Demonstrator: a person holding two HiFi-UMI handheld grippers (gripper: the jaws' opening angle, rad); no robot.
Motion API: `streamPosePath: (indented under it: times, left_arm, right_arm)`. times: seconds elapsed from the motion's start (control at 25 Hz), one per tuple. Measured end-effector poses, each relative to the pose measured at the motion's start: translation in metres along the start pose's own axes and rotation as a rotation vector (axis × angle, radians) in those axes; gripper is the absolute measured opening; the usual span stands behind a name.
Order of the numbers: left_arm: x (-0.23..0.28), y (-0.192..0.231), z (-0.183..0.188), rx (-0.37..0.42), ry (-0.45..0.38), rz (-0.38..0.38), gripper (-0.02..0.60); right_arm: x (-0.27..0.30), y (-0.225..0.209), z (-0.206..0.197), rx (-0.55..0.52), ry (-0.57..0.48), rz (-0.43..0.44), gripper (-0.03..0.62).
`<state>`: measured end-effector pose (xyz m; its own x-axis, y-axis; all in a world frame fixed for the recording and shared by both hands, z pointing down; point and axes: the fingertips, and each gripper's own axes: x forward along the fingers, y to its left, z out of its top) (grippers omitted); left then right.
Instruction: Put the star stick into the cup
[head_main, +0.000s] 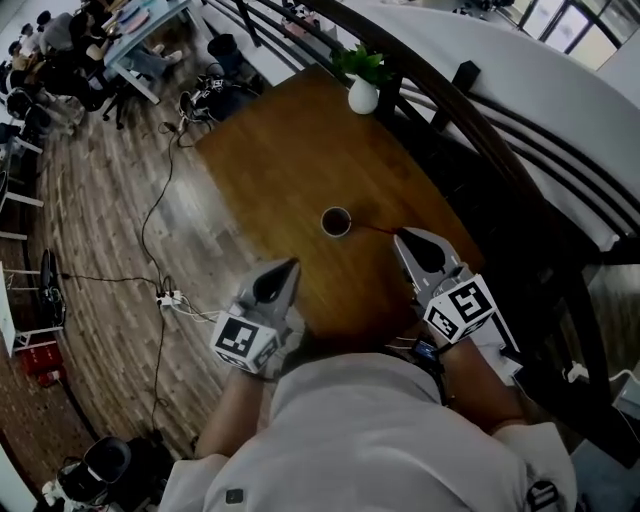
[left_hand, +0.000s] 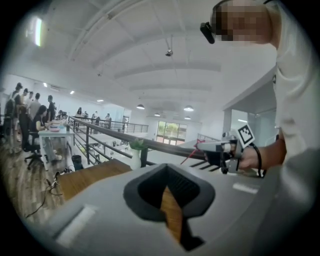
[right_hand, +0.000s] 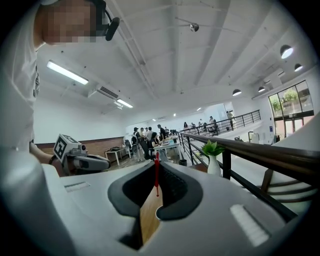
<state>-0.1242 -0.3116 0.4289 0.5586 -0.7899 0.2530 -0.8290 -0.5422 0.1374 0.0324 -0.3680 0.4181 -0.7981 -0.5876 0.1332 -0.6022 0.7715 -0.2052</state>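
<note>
Left gripper pose: the left gripper (head_main: 291, 264) is held low over the near edge of the table (head_main: 260, 160), its tip pointing forward, apart from the cup (head_main: 336, 221)
Left gripper jaws: pressed together at the tip with nothing between them; only table wood shows through the narrow slit
Right gripper pose: the right gripper (head_main: 401, 235) is on the right of the cup and near it, its tip turned towards the cup
Right gripper jaws: closed on the star stick (right_hand: 156, 172), pinching it at the very tip
Star stick place: in the head view it is a thin red line from the right gripper's tip to the cup's right rim; if its end is inside the cup, I cannot tell
Markings: a marker cube (head_main: 459, 303) with black-and-white squares sits on each gripper
Around: a white vase (head_main: 362, 96) with a green plant at the table's far edge; a dark railing (right_hand: 260, 152) just behind the table; a power strip (head_main: 168, 297) with cables on the floor at the left
In the way: the person's shirt (head_main: 380, 440) covers the table's near edge
</note>
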Motion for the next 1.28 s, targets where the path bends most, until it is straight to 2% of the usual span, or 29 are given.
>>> streamPosePath:
  times: [0.16, 0.36, 0.6, 0.84, 1.0, 1.28]
  left_arm:
    - [0.033, 0.03, -0.009, -0.026, 0.02, -0.014, 0.003]
    - [0.054, 0.04, -0.056, -0.044, 0.05, -0.058, 0.003]
    - [0.082, 0.07, -0.097, -0.077, 0.096, -0.057, 0.003]
    - [0.095, 0.086, -0.137, -0.107, 0.14, -0.069, 0.003]
    - [0.103, 0.098, -0.155, -0.136, 0.163, -0.052, 0.003]
    - [0.121, 0.107, -0.176, -0.162, 0.19, -0.079, 0.003]
  right_arm:
    - [0.031, -0.023, -0.013, 0.006, 0.051, -0.007, 0.025]
    - [0.042, -0.036, -0.068, 0.037, 0.11, -0.016, 0.025]
    - [0.067, -0.056, -0.11, 0.061, 0.166, -0.02, 0.025]
    - [0.095, -0.061, -0.152, 0.034, 0.229, 0.003, 0.025]
    - [0.105, -0.068, -0.173, 0.075, 0.259, -0.009, 0.025]
    - [0.128, -0.074, -0.201, 0.076, 0.307, -0.004, 0.025]
